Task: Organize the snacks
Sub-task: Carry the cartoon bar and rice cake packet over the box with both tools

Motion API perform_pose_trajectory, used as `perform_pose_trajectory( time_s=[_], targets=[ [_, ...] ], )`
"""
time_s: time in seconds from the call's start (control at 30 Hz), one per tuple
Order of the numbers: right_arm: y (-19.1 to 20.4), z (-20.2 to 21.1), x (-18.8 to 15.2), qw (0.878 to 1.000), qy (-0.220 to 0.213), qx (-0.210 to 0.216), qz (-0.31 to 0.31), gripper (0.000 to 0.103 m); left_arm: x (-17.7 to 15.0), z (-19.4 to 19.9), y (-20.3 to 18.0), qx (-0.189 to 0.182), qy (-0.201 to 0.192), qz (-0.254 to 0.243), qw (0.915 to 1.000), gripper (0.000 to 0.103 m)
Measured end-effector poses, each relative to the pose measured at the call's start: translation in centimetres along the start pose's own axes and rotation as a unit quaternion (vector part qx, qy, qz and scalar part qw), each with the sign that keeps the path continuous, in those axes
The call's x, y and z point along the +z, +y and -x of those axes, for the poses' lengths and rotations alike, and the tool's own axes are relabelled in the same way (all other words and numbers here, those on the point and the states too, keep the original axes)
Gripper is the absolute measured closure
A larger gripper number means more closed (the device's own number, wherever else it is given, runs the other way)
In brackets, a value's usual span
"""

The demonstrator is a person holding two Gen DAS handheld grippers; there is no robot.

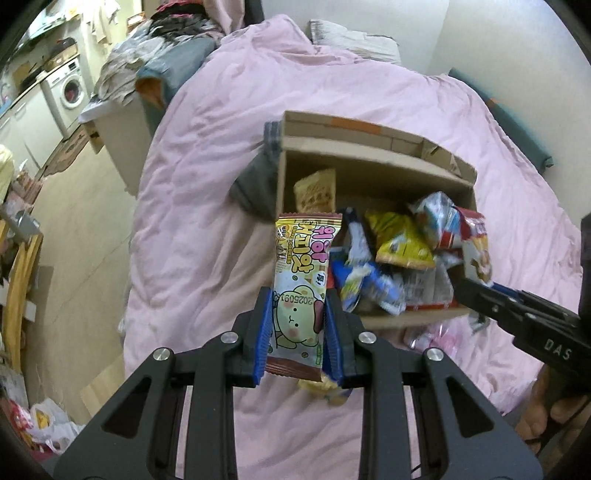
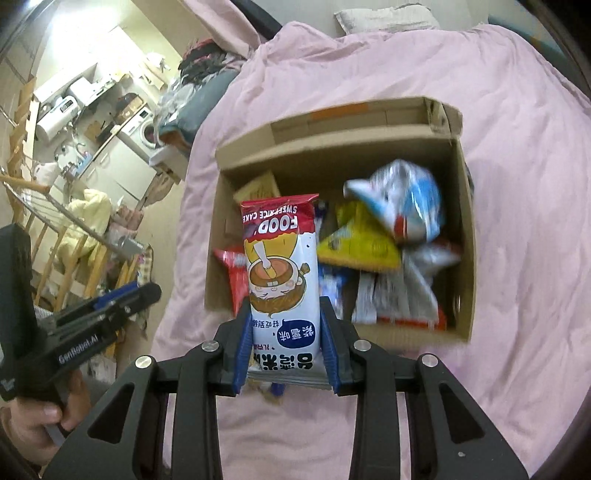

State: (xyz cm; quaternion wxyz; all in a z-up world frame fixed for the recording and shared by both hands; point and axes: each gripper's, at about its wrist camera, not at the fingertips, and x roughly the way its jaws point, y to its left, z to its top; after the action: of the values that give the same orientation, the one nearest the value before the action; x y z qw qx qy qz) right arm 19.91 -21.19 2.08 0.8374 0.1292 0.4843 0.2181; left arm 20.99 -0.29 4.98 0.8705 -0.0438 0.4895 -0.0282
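Note:
My left gripper [image 1: 297, 328] is shut on a cookie packet [image 1: 301, 284] with a cartoon bear, held upright above the pink bedspread [image 1: 192, 206], just left of the cardboard box [image 1: 373, 162]. My right gripper [image 2: 286, 343] is shut on a white and red rice cake packet [image 2: 282, 273], held above the near left part of the box [image 2: 467, 236]. The box holds several snack bags, among them a yellow bag [image 2: 360, 245] and a blue and silver bag [image 2: 402, 201]. In the left wrist view the right gripper [image 1: 476, 291] reaches in from the right.
The box stands on a bed under a pink bedspread [image 2: 517, 147]. A dark cloth [image 1: 255, 184] lies at the box's left side. A pillow [image 1: 354, 37] is at the bed's head. Left of the bed are floor, a washing machine [image 1: 72, 90] and piled clothes [image 1: 173, 33].

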Motion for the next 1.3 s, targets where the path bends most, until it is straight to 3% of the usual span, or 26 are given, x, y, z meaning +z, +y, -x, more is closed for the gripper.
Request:
perform_pose_trajectory(
  time_s=[0.23,0.43,0.57,0.83,1.3],
  targets=[
    [-1.7,-2.6,1.9,1.000,-0.020,0.008,-0.020,0.069,2.6,-2.7,-1.9,-0.005,-0.027,-0.025,0.9993,0.080],
    [-3.6,-5.1,0.8,1.000,0.006,-0.009,-0.024,0.069,2.5,-5.4,-2.2,-0.025,-0.017,-0.029,0.9991,0.080],
    [-3.6,-5.9,0.9,1.000,0.015,-0.022,-0.012,0.069,2.2,-5.9,-3.2,-0.015,-0.037,-0.065,0.9971,0.080],
    [-3.9,-7.3,0.9,0.999,0.042,-0.013,-0.014,0.068,1.7,-7.2,-3.2,-0.058,-0.007,-0.045,0.9973,0.079],
    [-4.3,-8.2,1.2,0.998,0.058,-0.008,-0.030,0.068,1.3,-7.5,-3.8,-0.069,-0.005,-0.062,0.9957,0.079]
  ],
)
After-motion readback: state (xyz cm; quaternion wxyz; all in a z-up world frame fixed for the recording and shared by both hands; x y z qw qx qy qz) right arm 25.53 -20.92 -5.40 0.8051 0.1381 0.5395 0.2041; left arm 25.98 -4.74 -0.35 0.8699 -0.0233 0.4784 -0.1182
